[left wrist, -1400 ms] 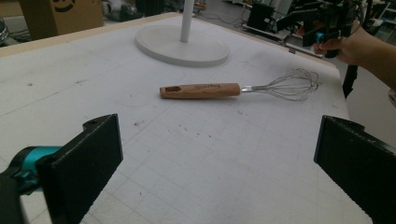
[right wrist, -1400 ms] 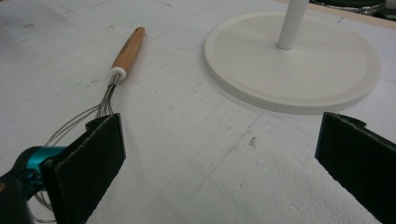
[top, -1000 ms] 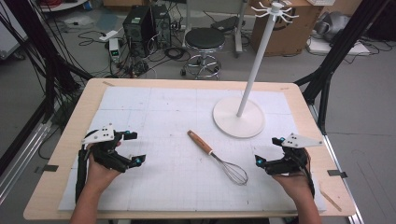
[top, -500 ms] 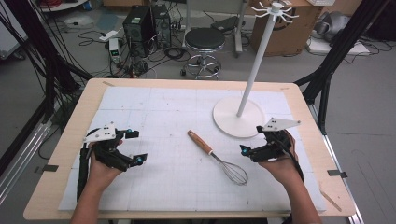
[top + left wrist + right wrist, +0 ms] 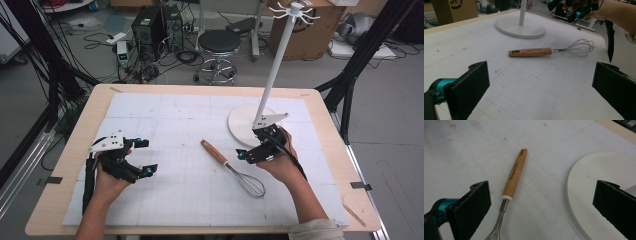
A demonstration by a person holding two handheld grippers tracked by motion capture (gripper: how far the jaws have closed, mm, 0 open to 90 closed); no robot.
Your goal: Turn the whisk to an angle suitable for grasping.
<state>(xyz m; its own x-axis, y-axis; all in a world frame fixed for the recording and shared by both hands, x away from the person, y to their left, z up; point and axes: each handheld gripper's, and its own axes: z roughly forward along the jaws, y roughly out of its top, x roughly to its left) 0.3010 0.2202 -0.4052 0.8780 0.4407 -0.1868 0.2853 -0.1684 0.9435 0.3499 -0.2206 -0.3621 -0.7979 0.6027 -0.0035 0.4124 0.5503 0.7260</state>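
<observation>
A whisk lies flat near the middle of the table, a little toward the right edge and the near edge — its wooden handle points toward the far left corner and its wire loops toward the near right. In the right gripper view the handle carries printed lettering and a slot at its free end, with a white collar where the wires begin.

The right gripper hangs just beside the whisk, on the side toward the right edge, above the joint between handle and wires; its jaws are spread wide and touch nothing. Behind it stands a white stand, its round base near the far right part of the table, with hooks at the top of the pole.

The left gripper sits well apart near the left edge, jaws likewise spread and empty — it faces the whisk across the white gridded mat that covers the wooden table.
</observation>
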